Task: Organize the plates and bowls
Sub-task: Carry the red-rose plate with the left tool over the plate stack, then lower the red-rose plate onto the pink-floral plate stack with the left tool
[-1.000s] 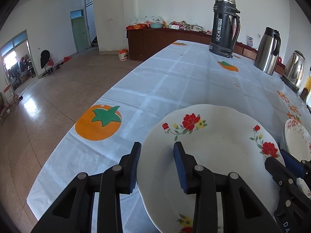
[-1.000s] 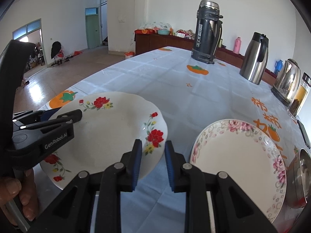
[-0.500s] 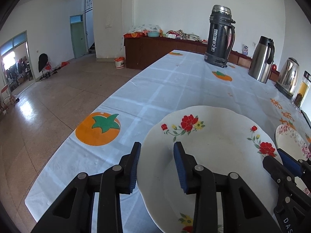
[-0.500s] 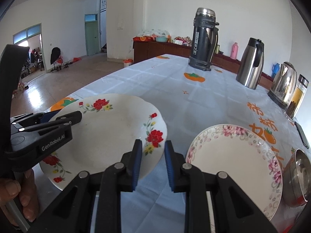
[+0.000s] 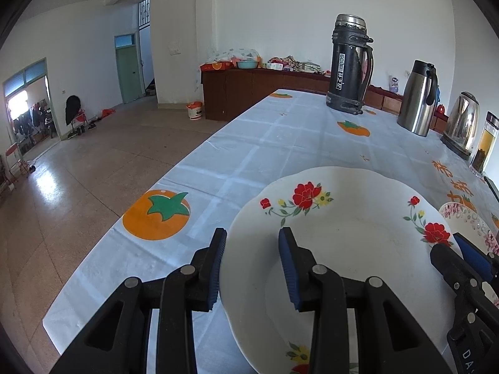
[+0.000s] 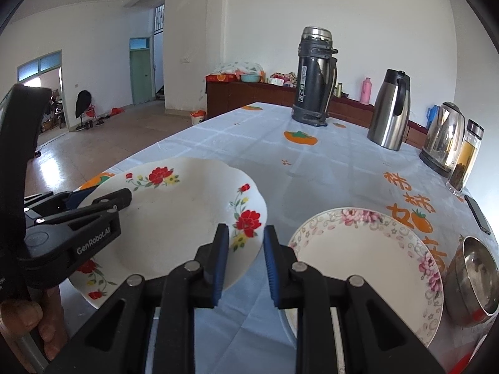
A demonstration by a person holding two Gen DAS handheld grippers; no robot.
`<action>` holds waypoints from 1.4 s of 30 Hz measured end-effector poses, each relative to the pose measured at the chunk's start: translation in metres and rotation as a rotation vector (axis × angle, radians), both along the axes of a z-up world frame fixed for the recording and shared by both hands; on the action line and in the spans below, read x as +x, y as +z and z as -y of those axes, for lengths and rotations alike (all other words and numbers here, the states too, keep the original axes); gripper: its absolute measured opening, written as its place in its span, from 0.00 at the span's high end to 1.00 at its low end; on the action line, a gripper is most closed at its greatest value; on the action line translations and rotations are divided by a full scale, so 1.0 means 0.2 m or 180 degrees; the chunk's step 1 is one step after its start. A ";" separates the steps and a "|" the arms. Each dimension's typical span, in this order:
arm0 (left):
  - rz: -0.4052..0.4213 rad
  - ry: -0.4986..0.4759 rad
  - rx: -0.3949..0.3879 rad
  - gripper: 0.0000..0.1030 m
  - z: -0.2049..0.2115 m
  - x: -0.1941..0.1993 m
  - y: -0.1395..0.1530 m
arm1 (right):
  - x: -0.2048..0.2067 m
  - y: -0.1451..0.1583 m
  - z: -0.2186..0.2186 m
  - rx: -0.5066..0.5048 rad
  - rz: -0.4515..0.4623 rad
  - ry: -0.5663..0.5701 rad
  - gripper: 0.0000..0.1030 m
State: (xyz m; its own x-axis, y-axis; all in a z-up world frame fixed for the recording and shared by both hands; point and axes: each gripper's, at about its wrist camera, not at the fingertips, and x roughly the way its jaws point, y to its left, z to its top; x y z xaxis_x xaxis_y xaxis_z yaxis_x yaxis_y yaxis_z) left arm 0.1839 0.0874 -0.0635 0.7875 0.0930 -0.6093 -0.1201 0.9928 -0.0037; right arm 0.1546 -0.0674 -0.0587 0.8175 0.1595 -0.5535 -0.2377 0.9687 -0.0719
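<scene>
— Where's the red-flowered plate (image 5: 358, 249)?

— Between my two claws. My left gripper (image 5: 251, 240) has its left rim and my right gripper (image 6: 244, 233) has the rim on the opposite side.

— Are the claws wide?

— No, both narrow. On the left, one blue pad sits outside the scalloped edge and the other over the plate's face, clamped on the rim. On the right it's the same: one finger lies over the red flower near the edge and the other just past the rim.

— Is the plate on the table?

— It looks raised and tilted above the tablecloth (image 5: 280, 143), with a shadow under its far edge. From these angles I can't be sure the near edge is clear.

— What's beside it?

— The pink-flowered plate (image 6: 368, 258) lies flat on the cloth, just to the right of my right claw. A steel bowl (image 6: 474, 280) sits at that plate's right edge, close enough that I can't tell whether they touch.

— And further back?

— A tall black flask (image 6: 315, 78), a steel jug (image 6: 389, 112) and a kettle (image 6: 443, 134) stand upright, well apart from the plates.
</scene>
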 end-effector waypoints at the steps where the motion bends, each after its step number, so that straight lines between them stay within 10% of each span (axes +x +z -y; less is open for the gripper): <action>1: -0.0003 -0.0004 -0.0008 0.64 0.01 0.00 0.00 | 0.00 0.00 0.01 0.0002 0.0002 -0.0009 0.78; 42: 0.0273 -0.0572 -0.0095 0.64 0.68 0.01 0.06 | -0.18 0.07 0.63 0.0084 0.0282 -0.0809 0.78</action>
State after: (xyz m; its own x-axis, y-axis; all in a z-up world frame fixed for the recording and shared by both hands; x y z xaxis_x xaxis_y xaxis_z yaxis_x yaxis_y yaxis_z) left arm 0.1859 -0.0478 -0.0506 0.8389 -0.0707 -0.5397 0.0609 0.9975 -0.0361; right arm 0.1180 -0.1926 -0.0438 0.8782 -0.0438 -0.4763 0.0196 0.9983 -0.0557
